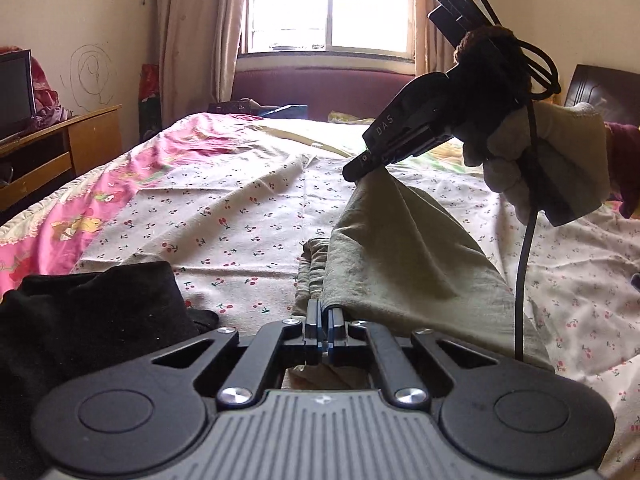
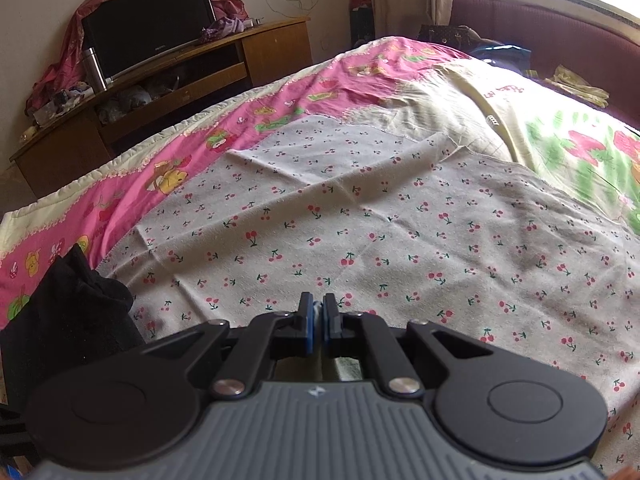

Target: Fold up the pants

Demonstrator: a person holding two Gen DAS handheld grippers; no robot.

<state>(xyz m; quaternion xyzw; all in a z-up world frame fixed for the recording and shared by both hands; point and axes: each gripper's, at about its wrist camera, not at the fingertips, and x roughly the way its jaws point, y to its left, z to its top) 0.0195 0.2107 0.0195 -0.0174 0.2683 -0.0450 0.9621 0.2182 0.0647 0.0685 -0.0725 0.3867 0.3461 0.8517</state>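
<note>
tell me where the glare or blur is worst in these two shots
Left wrist view: the window is blown out white, backlighting the right gripper into a near-silhouette. Right wrist view: the quilt at the right edge is smeared, straight lines bow outward.

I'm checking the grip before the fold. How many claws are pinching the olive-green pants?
2. The left claw is shut on the olive-green cloth pants at their near edge; the right claw pinches a lifted corner farther back, above the cherry-print bed sheet.

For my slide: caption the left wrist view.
Both grippers, left and right, pinch the khaki pants above the cherry-print sheet.
</note>
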